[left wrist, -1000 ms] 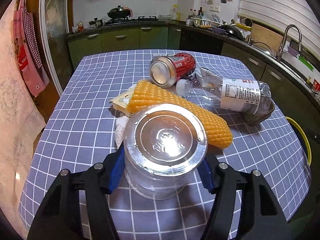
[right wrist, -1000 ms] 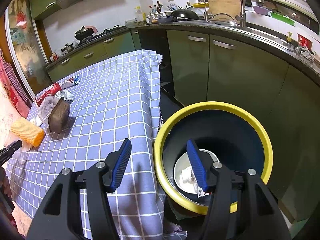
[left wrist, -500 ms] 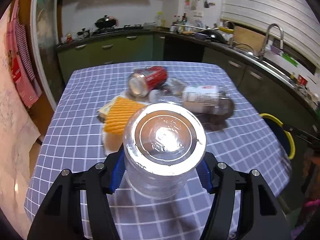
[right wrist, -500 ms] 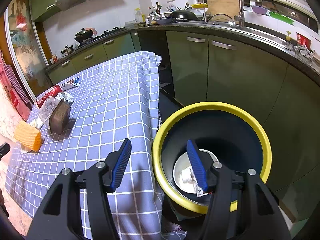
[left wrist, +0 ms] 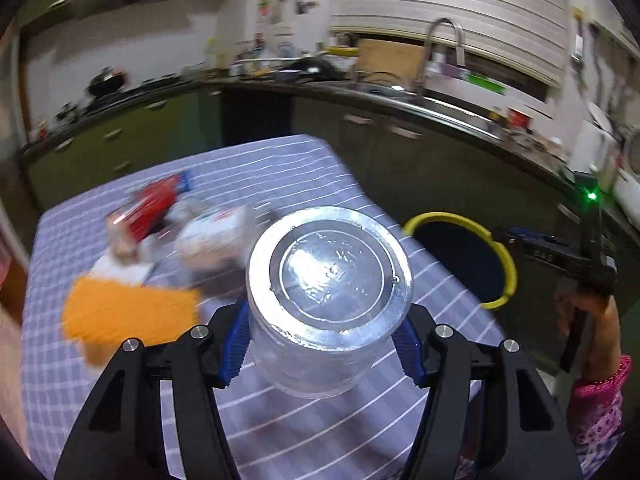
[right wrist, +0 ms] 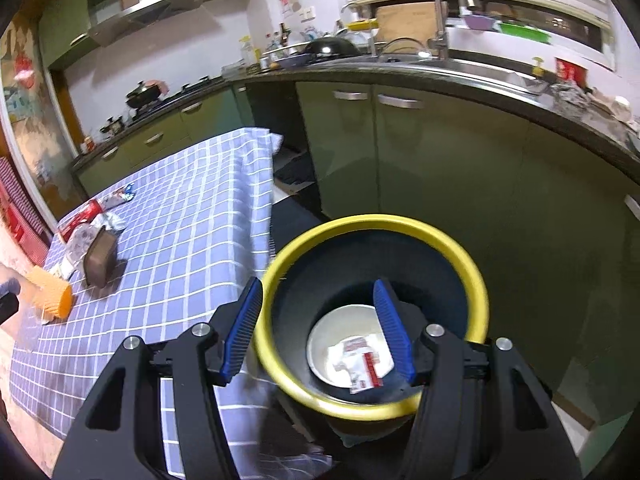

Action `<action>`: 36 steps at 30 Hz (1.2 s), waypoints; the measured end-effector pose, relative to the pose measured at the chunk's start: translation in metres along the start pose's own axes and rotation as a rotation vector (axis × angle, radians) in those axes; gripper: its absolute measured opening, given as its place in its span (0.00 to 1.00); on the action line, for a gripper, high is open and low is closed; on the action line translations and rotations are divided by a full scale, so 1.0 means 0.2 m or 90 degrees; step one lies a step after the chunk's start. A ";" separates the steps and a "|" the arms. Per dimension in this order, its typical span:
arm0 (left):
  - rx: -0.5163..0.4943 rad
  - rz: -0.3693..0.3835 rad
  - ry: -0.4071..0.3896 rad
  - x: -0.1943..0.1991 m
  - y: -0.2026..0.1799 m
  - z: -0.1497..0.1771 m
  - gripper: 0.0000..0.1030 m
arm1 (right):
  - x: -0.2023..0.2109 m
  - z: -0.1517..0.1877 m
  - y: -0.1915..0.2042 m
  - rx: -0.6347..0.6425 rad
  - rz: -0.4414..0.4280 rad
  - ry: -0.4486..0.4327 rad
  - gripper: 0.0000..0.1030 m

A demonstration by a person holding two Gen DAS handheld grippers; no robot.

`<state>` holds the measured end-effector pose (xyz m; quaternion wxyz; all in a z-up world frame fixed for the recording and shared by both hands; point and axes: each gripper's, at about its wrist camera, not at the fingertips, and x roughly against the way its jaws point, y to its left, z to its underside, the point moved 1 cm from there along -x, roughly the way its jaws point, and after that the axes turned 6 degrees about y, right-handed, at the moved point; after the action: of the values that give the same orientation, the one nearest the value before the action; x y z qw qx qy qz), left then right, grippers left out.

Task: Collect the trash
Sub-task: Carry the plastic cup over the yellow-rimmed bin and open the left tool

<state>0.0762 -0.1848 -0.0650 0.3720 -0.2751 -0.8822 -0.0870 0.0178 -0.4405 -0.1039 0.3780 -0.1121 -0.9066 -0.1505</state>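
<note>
Left gripper (left wrist: 320,344): a clear plastic cup (left wrist: 326,296) is clamped between the blue pads (left wrist: 234,346), jaws roughly half open around its body, one pad pressed on each side. The cup is held with its flat base turned toward the camera; the mouth end is hidden behind it. The cup is carried above the checked tablecloth (left wrist: 280,412), clear of the surface.

Beyond the cup, heavily blurred on the table: an orange ribbed foam sleeve (left wrist: 128,312) to the left, a red can (left wrist: 154,206) further back, and a clear bottle with a white label (left wrist: 216,236) just beside the can. Contact between them cannot be told through the blur.

To the right of the table edge, a yellow-rimmed bin (left wrist: 498,256) is seen. Behind it, the other handheld tool is gripped by a hand (left wrist: 588,308) with a pink sleeve.

Right gripper (right wrist: 318,330): jaws stand partly open, nothing between the pads. It is held above the bin's (right wrist: 476,280) mouth, with the left pad over the rim and the right pad over the opening. A white bowl (right wrist: 340,340) with crumpled wrappers (right wrist: 362,360) lies at the bottom. A brown container (right wrist: 100,258) lies on the table at left, near the foam sleeve (right wrist: 50,294).
</note>
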 end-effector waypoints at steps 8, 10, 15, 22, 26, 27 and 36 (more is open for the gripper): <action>-0.093 0.121 0.015 -0.26 -0.48 -0.24 0.59 | 0.09 0.02 -0.23 -0.051 0.042 -0.029 0.54; -0.114 0.135 0.026 -0.34 -0.59 -0.27 0.59 | 0.11 0.03 -0.30 -0.067 0.051 -0.036 0.55; -0.158 0.165 0.052 -0.55 -0.88 -0.35 0.59 | 0.15 0.06 -0.44 -0.099 0.069 -0.045 0.57; -0.171 0.163 0.085 -0.84 -1.07 -0.41 0.60 | 0.17 0.11 -0.56 -0.125 0.080 -0.047 0.57; -0.171 0.160 0.095 -0.95 -1.11 -0.42 0.61 | 0.17 0.12 -0.59 -0.132 0.082 -0.046 0.57; -0.170 0.160 0.096 -0.97 -1.11 -0.42 0.65 | 0.17 0.12 -0.59 -0.132 0.083 -0.046 0.57; -0.147 0.155 0.064 -0.82 -1.00 -0.40 0.72 | 0.19 0.12 -0.58 -0.126 0.087 -0.052 0.59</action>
<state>0.1079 -0.4495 -0.1137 0.3891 -0.4161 -0.8070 -0.1558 -0.0600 -0.5367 -0.1142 0.3373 -0.2167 -0.8920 -0.2086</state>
